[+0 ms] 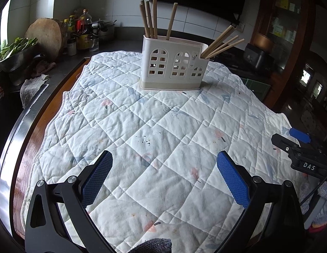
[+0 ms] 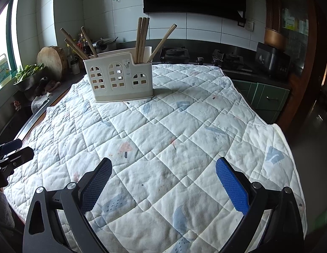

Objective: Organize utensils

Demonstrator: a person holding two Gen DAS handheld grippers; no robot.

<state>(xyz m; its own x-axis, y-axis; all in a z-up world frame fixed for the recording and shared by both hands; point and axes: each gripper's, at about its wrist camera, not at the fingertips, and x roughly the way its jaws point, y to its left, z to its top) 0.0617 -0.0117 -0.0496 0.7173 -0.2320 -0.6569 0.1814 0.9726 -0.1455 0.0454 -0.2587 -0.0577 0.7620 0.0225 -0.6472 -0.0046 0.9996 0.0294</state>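
The left gripper (image 1: 164, 175) stands wide apart, nothing between its blue pads (image 1: 232, 179), hovering over bare quilted cloth (image 1: 142, 126). The right gripper (image 2: 163, 177) is just as wide and just as empty, also above the cloth. I judge both are parked back near the person's edge because nothing lies on the cloth to pick up: every chopstick in sight already stands in the holder.

That white chopstick holder (image 1: 174, 65), with its little arched window cut-outs, sits well ahead of both tools on the far part of the cloth, slightly right of centre for the left gripper and left of centre for the right one. The wooden chopsticks are split between its ends. From the left wrist, one bunch of chopsticks (image 1: 150, 19) rises near upright from the taller left end, and a second bunch (image 1: 223, 42) leans out from the lower right end. So the sorting looks finished or close to it.

The left wrist view catches the right gripper's black body at its far right edge, along with a knitted glove beneath. The right wrist view shows the holder from another angle, with the gas hob (image 2: 174, 52) and a dark appliance (image 2: 271, 61) behind it, and the left gripper's tip at its left edge. The left view alone shows the basin of greens (image 1: 13, 52) off to its left.
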